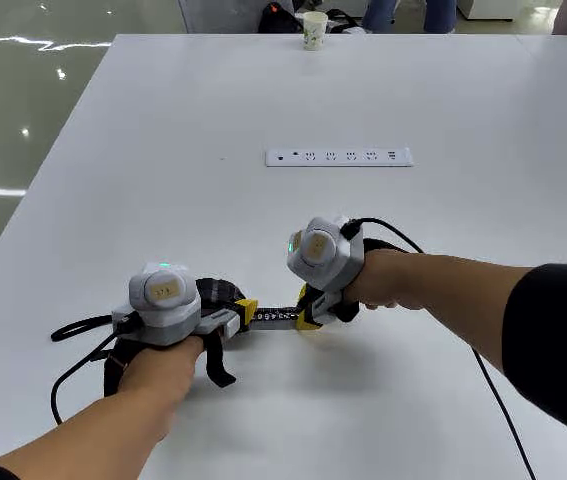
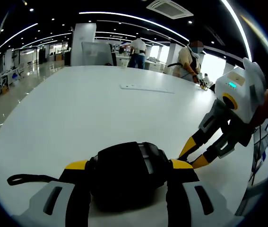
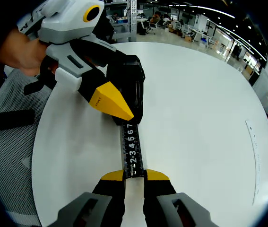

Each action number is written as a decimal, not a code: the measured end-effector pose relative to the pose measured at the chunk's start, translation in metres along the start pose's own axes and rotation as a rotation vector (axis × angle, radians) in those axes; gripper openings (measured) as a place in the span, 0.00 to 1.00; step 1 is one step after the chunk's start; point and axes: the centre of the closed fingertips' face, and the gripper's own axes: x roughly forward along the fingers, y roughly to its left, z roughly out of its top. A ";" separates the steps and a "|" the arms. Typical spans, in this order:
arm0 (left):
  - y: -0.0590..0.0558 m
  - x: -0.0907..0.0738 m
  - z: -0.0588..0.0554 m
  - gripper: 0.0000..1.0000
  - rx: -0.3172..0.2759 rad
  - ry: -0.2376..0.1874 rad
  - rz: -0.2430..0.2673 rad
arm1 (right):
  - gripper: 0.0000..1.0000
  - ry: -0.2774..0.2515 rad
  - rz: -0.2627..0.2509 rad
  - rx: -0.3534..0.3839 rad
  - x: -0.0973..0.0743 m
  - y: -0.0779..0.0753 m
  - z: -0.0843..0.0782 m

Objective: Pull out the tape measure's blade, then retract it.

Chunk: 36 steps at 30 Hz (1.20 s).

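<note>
The black tape measure case [image 1: 219, 294] lies on the white table [image 1: 263, 100], and my left gripper [image 1: 244, 312] is shut on it. From the left gripper view the case [image 2: 126, 172] bulges between the yellow-tipped left gripper [image 2: 129, 165] jaws. A short length of black blade [image 1: 275, 318] with white numbers runs right from the case. My right gripper [image 1: 309, 318] is shut on the blade's end. In the right gripper view, the blade [image 3: 132, 149] leads from the right gripper [image 3: 134, 176] to the case [image 3: 130, 87], a few centimetres showing.
A white power strip [image 1: 339, 157] lies mid-table and a paper cup [image 1: 314, 30] stands at the far edge. Black cables [image 1: 68, 370] trail from both grippers. A mesh chair [image 3: 6, 109] sits beside the table. People stand in the background [image 2: 188, 59].
</note>
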 end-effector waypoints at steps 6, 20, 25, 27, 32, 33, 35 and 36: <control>0.000 0.000 0.000 0.60 -0.004 0.001 -0.003 | 0.11 -0.008 0.002 -0.003 0.002 0.001 0.005; 0.000 0.000 0.000 0.60 -0.010 0.002 -0.005 | 0.11 -0.022 0.005 -0.003 0.007 0.001 0.014; 0.000 -0.001 0.000 0.60 -0.014 -0.002 -0.005 | 0.11 -0.038 0.005 0.002 0.009 0.002 0.018; 0.000 -0.001 0.000 0.60 -0.014 -0.002 -0.005 | 0.11 -0.040 0.005 0.002 0.010 0.002 0.019; 0.000 0.000 0.000 0.60 -0.015 -0.001 -0.006 | 0.11 -0.043 0.009 0.002 0.011 0.002 0.022; 0.000 0.000 0.000 0.60 -0.016 -0.002 -0.006 | 0.11 -0.044 0.010 0.001 0.011 0.002 0.022; 0.000 0.000 0.000 0.60 -0.016 -0.002 -0.006 | 0.11 -0.044 0.010 -0.002 0.012 0.002 0.023; 0.000 0.000 0.000 0.60 -0.016 -0.001 -0.006 | 0.11 -0.044 0.010 -0.003 0.012 0.002 0.023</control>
